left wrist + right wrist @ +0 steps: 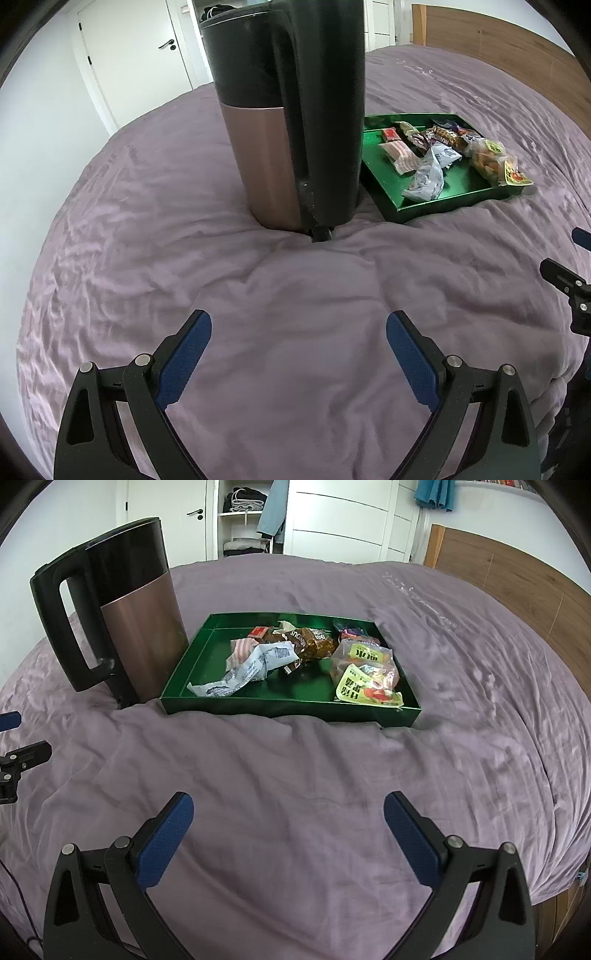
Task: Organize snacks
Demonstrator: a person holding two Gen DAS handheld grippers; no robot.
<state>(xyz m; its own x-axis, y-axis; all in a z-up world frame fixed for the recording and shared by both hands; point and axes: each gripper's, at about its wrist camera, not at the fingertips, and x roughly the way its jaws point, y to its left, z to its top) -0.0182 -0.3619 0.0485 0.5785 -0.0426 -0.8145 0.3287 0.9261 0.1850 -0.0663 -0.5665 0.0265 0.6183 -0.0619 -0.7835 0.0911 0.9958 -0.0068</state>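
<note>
Left gripper (298, 345) and right gripper (288, 823): jaws spread wide, nothing held, both low over the purple duvet (295, 768), well short of the work. Snacks already sit piled loose in the green tray (288, 706) ahead: crumpled blue-white wrapper (251, 664), brown bars (310, 642), yellow-labelled bags (364, 672). Likely staged for sorting; the electric kettle (140, 635) touching the tray's left edge blocks the left gripper's line.

left gripper (299, 334): black plastic frame, triangular cut-outs
right gripper (288, 814): same black frame
pads (166, 840): blue, finely textured, fitted inside each finger
pivots (143, 359): round silver screws, two seen per finger
</note>
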